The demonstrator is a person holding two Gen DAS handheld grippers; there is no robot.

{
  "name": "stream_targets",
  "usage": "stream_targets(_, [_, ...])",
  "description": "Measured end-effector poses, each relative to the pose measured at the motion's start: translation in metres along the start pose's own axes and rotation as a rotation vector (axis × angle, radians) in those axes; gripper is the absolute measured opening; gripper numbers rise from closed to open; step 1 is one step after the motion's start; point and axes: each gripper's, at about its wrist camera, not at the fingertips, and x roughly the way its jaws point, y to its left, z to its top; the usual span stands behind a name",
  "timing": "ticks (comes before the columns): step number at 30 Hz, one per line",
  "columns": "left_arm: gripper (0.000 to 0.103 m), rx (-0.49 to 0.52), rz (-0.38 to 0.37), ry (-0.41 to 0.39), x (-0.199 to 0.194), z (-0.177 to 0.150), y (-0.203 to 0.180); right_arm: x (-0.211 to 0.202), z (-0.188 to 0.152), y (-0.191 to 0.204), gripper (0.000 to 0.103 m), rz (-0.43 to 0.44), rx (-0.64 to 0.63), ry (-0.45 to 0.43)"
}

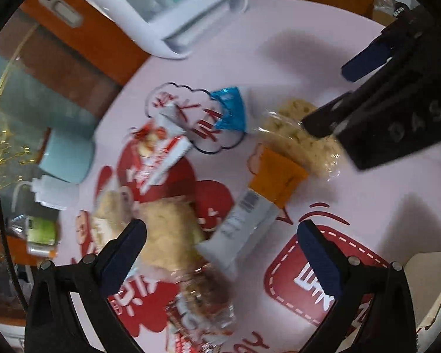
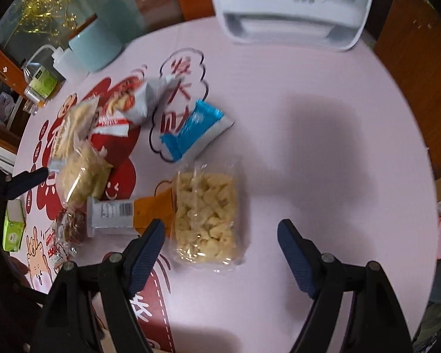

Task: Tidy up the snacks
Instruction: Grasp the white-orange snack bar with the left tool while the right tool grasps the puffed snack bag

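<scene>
Several snack packs lie on a round pink table (image 2: 308,147). A clear pack of yellow puffs (image 2: 205,217) sits just below and between the fingers of my right gripper (image 2: 220,235), which is open and not touching it. Left of it are an orange-and-white packet (image 2: 123,211), a blue packet (image 2: 194,129) and a red-and-white packet (image 2: 126,103). My left gripper (image 1: 220,235) hangs open over a pale crumbly pack (image 1: 167,235), the orange-and-white packet (image 1: 258,203) and a brown snack pack (image 1: 203,300), holding nothing. The right gripper (image 1: 326,97) shows at upper right, above the puffs (image 1: 302,138).
A white plastic box (image 2: 291,8) stands at the table's far edge. At the left edge are a teal cup (image 2: 94,44), a white squeeze bottle (image 2: 64,61), a green-labelled bottle (image 2: 41,82) and a green carton (image 2: 13,229). The right half of the table is bare pink cloth.
</scene>
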Motion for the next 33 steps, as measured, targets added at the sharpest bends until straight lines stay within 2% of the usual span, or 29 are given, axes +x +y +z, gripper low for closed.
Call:
stream_targets(5, [0.101,-0.002,-0.037,0.025,0.020,-0.001,-0.003,0.019,0.002,0.005,0.079,0.031,-0.004,0.030])
stream_targets(9, [0.098,-0.007,-0.057,0.047,0.032,-0.003,-0.003,0.036,0.002,0.010,0.079,-0.003,-0.023,0.064])
stream_targets(10, [0.096,-0.007,-0.059,0.054,0.035,-0.003,-0.003,0.040,0.000,0.010,0.077,-0.025,-0.030,0.074])
stream_targets(14, [0.094,-0.023,-0.087,0.076,0.045,-0.003,-0.001,0.040,-0.006,0.004,0.059,-0.045,-0.056,0.071])
stream_targets(21, [0.088,-0.047,-0.140,0.119,0.059,0.001,0.001,0.036,-0.010,-0.021,0.059,-0.049,-0.032,0.076])
stream_targets(26, [0.086,-0.082,-0.180,0.140,0.064,0.005,0.003,0.036,-0.010,-0.021,0.059,-0.057,-0.037,0.075])
stream_targets(28, [0.067,-0.101,-0.227,0.146,0.062,0.005,0.004,0.036,-0.010,-0.021,0.059,-0.060,-0.036,0.074])
stream_targets(29, [0.044,-0.122,-0.269,0.152,0.060,0.005,0.005,0.038,-0.008,-0.019,0.059,-0.060,-0.035,0.075])
stream_targets(31, [0.043,-0.140,-0.265,0.174,0.059,0.005,0.003,0.040,-0.007,-0.016,0.058,-0.058,-0.031,0.074])
stream_targets(33, [0.036,-0.141,-0.247,0.181,0.056,0.003,0.000,0.039,-0.010,-0.016,0.057,-0.051,-0.021,0.076])
